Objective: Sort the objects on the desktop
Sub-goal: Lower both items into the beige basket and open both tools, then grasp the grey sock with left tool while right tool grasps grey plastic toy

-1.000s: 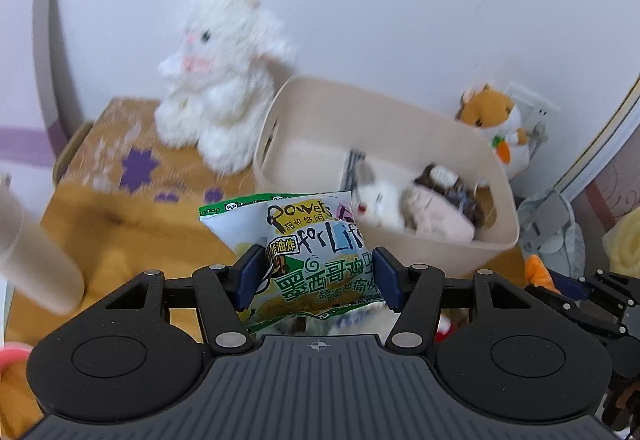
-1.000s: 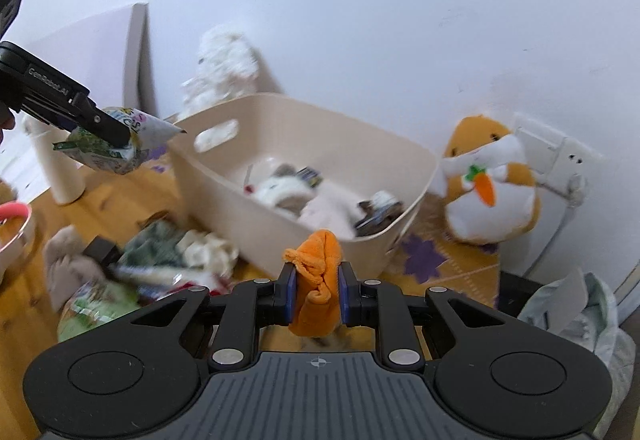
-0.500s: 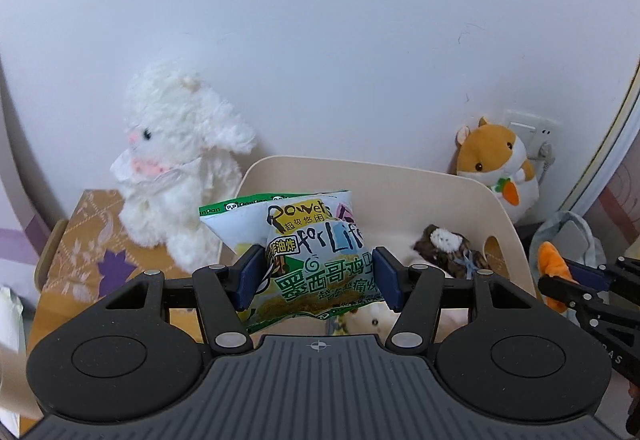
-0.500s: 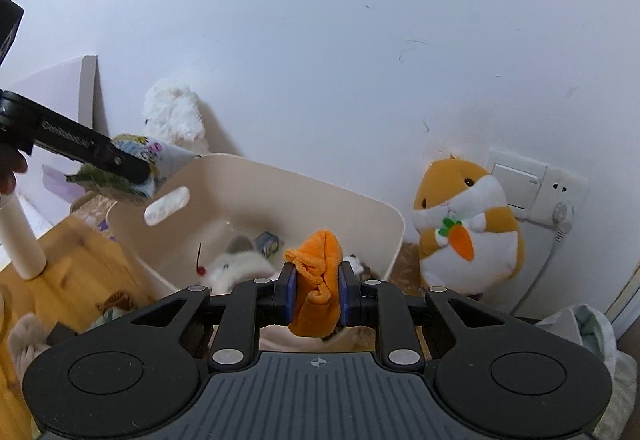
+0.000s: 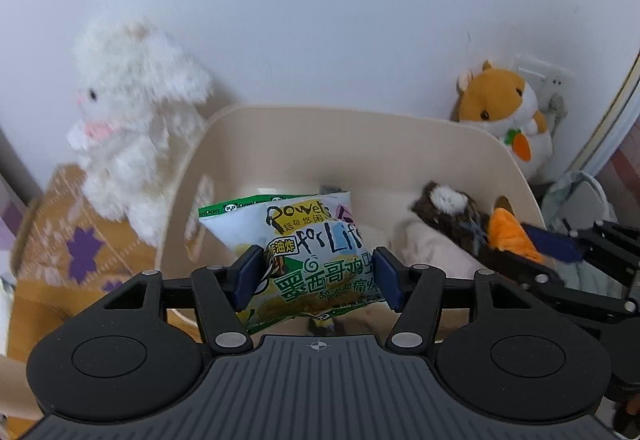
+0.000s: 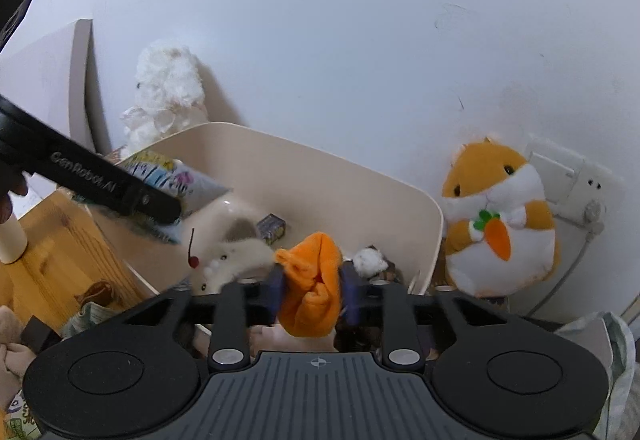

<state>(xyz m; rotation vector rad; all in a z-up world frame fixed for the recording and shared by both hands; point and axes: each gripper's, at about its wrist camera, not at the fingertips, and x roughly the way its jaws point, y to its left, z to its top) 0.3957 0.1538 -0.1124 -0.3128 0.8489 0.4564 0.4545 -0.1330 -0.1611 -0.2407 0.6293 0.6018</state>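
My left tongs [image 5: 316, 276] grip the snack bag [image 5: 304, 252], my right tongs [image 6: 310, 290] the orange plush [image 6: 310, 282]; both hang over the bin [image 5: 400, 135] ahead; releasing together, I risk them colliding.

Both grippers are the same matte black plastic build. The left gripper [image 5: 316, 282] has dark blue pads [image 5: 247, 278] on its fingertips, silver screws at the finger bases, two round discs either side and a ribbed grey deck with a little crosshair mark. The right gripper [image 6: 311, 288] matches it. White "GenRobot.AI" lettering runs along one finger's side.
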